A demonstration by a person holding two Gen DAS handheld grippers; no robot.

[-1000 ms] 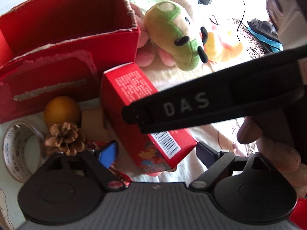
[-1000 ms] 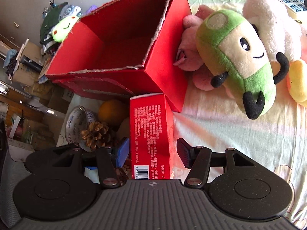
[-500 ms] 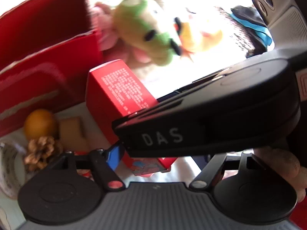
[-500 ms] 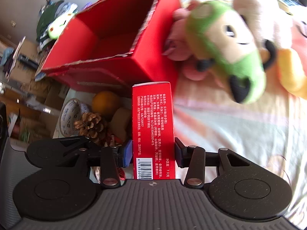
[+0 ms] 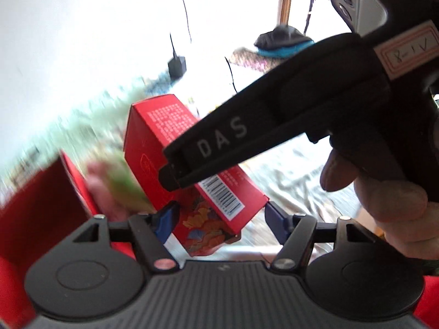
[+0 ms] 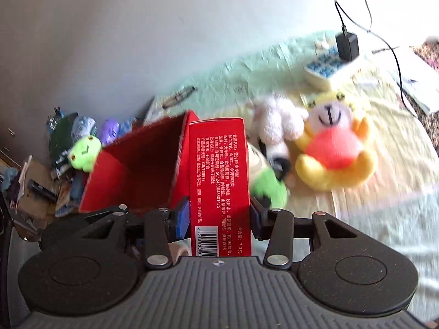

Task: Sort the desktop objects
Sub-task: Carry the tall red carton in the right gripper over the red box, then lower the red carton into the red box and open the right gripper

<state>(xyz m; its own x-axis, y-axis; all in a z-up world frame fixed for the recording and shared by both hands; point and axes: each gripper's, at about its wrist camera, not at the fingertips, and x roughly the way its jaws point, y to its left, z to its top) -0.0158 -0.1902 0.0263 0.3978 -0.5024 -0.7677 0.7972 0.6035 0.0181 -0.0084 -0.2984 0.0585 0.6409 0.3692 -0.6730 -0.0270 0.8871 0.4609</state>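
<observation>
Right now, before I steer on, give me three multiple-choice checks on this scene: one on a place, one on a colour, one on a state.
1. Seen from the right wrist, the open red bin is where relative to the red carton?
A. left of it
B. right of it
C. out of view

2. What colour is the printed text on the carton's barcode side?
A. black
B. white
C. green

3. The right gripper is:
A. open beside the carton
B. shut on nothing
C. shut on the carton

Answers: 1 A, the bin's opening shows left of the carton. 2 B, white lines run down the red panel. 3 C, both pads press the carton's sides.
</observation>
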